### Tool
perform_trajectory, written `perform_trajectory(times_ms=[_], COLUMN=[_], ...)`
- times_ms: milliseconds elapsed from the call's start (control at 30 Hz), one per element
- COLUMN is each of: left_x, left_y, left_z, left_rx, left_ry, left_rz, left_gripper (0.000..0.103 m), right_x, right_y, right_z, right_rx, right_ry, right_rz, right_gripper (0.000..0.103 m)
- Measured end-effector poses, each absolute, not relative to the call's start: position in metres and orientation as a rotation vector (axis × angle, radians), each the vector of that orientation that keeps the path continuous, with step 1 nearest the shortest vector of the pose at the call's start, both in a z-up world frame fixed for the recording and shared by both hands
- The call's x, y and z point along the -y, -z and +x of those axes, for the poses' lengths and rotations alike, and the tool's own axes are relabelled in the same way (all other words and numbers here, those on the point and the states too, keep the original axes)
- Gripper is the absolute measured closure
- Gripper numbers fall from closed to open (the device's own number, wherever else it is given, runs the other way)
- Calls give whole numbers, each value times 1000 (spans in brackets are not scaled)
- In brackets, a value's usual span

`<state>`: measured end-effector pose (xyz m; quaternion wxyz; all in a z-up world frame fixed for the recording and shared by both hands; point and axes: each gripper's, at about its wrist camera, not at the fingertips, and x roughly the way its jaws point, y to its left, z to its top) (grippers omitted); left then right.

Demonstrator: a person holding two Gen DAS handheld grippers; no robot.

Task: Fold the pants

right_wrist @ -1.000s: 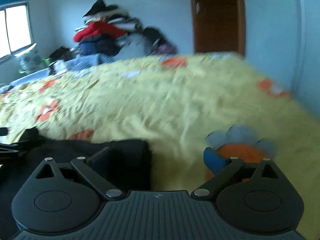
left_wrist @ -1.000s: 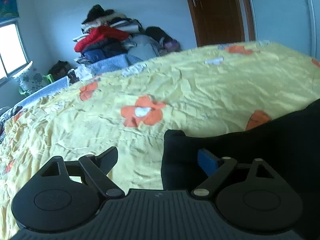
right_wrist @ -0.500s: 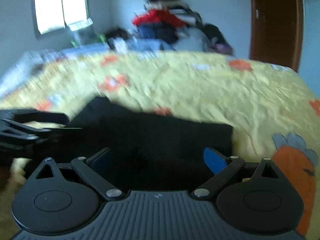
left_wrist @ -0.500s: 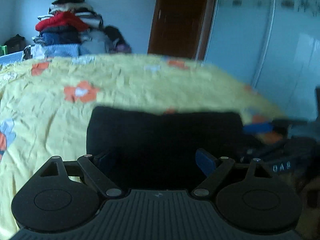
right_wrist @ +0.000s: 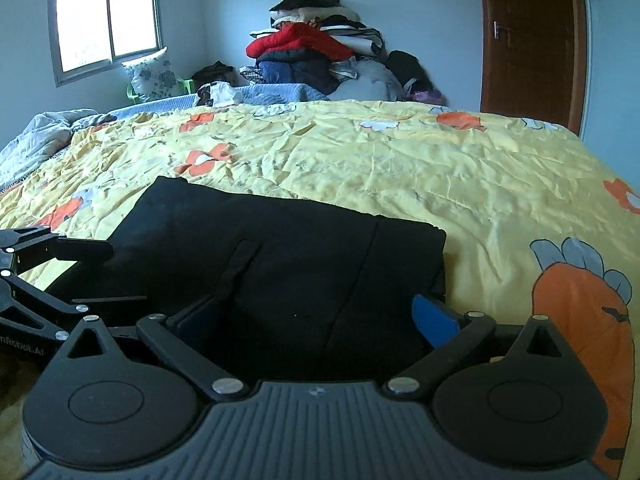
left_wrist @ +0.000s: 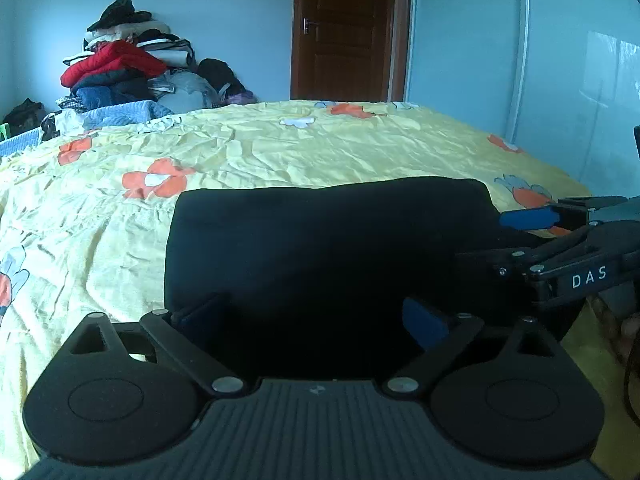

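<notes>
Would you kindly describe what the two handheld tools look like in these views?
Both are matte black. The left tool and right tool each have a ribbed grey-black centre plate, two round lobes with triangular cut-outs, silver pivot pins and blue finger pads. Seen from the left view, the right tool's side carries white "DAS" lettering, and a dark cable hangs at the far right edge.

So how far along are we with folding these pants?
Done: the black pants lie on the yellow bedspread as a compact folded rectangle. In hand: nothing is gripped; the left tool is opening over the near edge, and the right tool stands open there too. Left: perhaps one more fold or some smoothing, though I can't tell if either is needed.
</notes>
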<state>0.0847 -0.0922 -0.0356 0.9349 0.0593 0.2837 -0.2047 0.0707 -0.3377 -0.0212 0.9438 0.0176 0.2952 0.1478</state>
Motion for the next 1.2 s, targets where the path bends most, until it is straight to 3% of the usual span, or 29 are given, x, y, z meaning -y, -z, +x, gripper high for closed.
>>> perform_trajectory(times_ms=[567,967,1200], left_x=[87,30,34], left_y=[28,31,34], left_z=[63,76,73], left_rx=[-570,-694,-663], left_ry=[393,323,295], left_rz=[129,-109,-55], left_gripper=[1,2,0], right_x=[341,343,342], right_y=[22,22,22], right_z=[72,73,72], right_rx=[-605,-606,-606], right_ry=[-306,-306,-306], right_rz=[65,74,76], right_gripper=[0,0,0])
